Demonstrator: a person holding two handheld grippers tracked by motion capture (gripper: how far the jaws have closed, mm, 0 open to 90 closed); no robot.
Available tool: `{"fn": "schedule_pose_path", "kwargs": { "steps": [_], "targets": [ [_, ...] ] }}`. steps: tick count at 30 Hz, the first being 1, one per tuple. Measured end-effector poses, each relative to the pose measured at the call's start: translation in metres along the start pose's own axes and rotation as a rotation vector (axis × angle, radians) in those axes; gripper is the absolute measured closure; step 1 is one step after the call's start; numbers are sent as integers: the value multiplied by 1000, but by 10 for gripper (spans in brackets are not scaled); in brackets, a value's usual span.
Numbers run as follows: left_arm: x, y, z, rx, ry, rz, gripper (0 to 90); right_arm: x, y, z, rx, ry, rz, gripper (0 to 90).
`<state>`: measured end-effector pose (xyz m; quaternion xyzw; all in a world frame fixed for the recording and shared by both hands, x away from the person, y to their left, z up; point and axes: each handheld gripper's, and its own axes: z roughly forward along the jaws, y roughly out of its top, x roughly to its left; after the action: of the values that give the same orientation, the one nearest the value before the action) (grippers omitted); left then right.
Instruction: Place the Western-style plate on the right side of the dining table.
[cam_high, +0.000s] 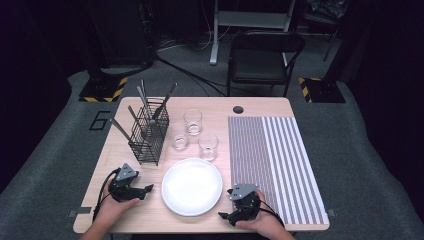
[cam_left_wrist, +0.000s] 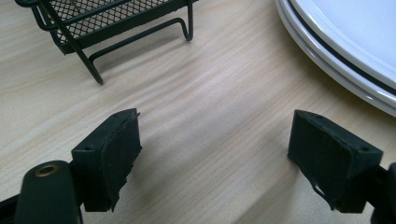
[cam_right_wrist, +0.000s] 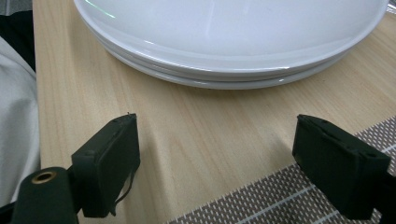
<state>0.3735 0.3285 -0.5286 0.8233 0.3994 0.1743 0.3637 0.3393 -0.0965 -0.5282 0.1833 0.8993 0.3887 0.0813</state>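
Two white plates (cam_high: 192, 186) sit stacked at the front middle of the wooden table (cam_high: 220, 107). My left gripper (cam_high: 142, 194) rests on the table left of them, jaws pointing toward the stack and open with bare wood between the pads. In the left gripper view the gripper (cam_left_wrist: 215, 135) sees the plates' rim (cam_left_wrist: 345, 42) at upper right. My right gripper (cam_high: 226, 204) lies right of the plates at the edge of the striped placemat (cam_high: 272, 165), open and holding nothing. In the right gripper view the gripper (cam_right_wrist: 217, 140) faces the plates (cam_right_wrist: 233, 32) close ahead.
A black wire basket (cam_high: 149, 135) with several utensils stands at the back left; its feet (cam_left_wrist: 107, 18) show in the left gripper view. Three clear glasses (cam_high: 192, 121) cluster behind the plates. The placemat (cam_right_wrist: 280, 200) covers the table's right side. A chair (cam_high: 265, 55) stands beyond.
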Motion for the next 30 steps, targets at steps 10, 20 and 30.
{"fn": "schedule_pose_path", "kwargs": {
  "steps": [10, 20, 30],
  "targets": [
    [0, 0, 1, -12, 6, -3, 174, -1, 0, 0, -1, -6, 0, 144],
    [1, 0, 0, 3, 1, 5, 174, 0, 0, 0, -3, -8, 7, 144],
    [1, 0, 0, -5, 8, -3, 198, 0, 0, 0, -3, -6, 7, 145]
  ]
}}
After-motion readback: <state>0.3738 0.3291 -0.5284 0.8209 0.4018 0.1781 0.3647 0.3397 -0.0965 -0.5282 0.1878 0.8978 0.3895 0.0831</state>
